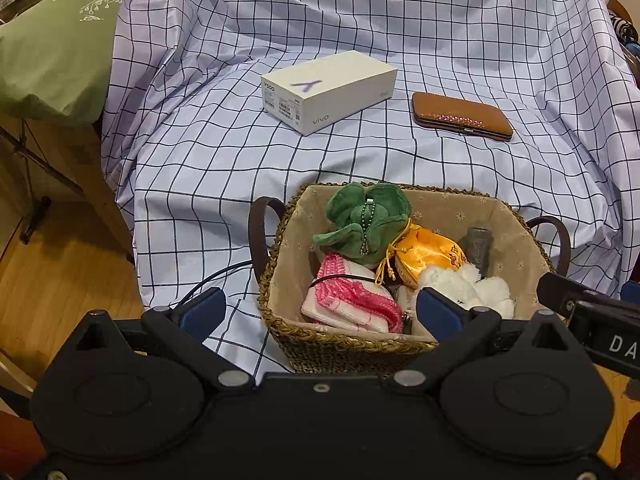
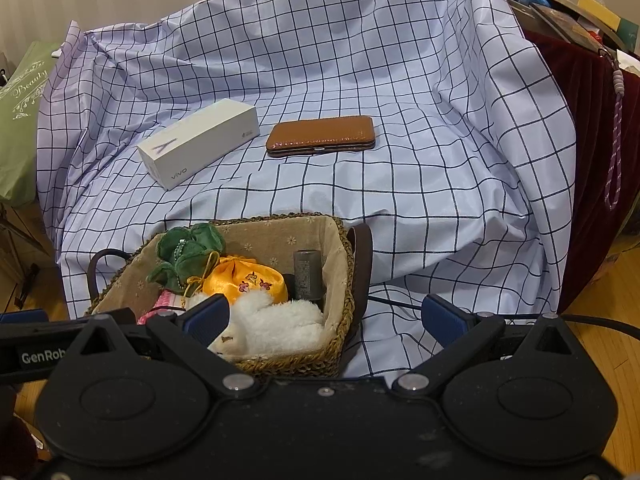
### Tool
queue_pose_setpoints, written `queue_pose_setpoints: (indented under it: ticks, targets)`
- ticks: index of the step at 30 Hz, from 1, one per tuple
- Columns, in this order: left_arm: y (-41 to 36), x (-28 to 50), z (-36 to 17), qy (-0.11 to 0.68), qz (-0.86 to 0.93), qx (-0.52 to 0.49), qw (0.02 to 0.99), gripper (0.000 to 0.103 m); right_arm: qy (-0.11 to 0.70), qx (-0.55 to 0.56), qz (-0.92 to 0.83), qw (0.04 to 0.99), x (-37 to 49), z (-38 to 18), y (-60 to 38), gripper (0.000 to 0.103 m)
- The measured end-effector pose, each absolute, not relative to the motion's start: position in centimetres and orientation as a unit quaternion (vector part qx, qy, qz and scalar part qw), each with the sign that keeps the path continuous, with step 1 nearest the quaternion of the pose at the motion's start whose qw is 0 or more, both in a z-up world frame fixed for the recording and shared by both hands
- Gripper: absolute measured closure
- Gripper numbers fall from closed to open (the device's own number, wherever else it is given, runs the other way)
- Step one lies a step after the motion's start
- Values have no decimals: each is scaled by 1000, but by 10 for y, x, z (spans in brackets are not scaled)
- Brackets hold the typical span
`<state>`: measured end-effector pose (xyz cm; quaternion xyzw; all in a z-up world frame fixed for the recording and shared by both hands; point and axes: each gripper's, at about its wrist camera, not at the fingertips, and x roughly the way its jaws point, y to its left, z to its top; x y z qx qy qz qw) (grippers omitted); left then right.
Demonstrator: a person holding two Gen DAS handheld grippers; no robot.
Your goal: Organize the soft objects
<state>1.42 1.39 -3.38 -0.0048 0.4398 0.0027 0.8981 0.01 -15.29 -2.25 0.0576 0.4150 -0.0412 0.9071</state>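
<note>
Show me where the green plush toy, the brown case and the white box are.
green plush toy [image 1: 366,220], left wrist view, its middle.
brown case [image 2: 322,135], right wrist view, top face.
white box [image 1: 328,80], left wrist view, top face.

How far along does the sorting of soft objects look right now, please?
Largely done: the green plush toy, orange satin pouch, pink knitted cloth and white fluffy toy sit in the woven basket. Both grippers, left and right, are open and empty. No soft item remains outside.
</note>
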Motion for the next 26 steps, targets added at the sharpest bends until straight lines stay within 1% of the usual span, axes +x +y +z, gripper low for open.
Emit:
queue_pose_setpoints:
  ticks: [26]
  targets:
    - [15,13,-34,439,4,-3,898,5,417,59,-41,906,-1,-24,-150,0]
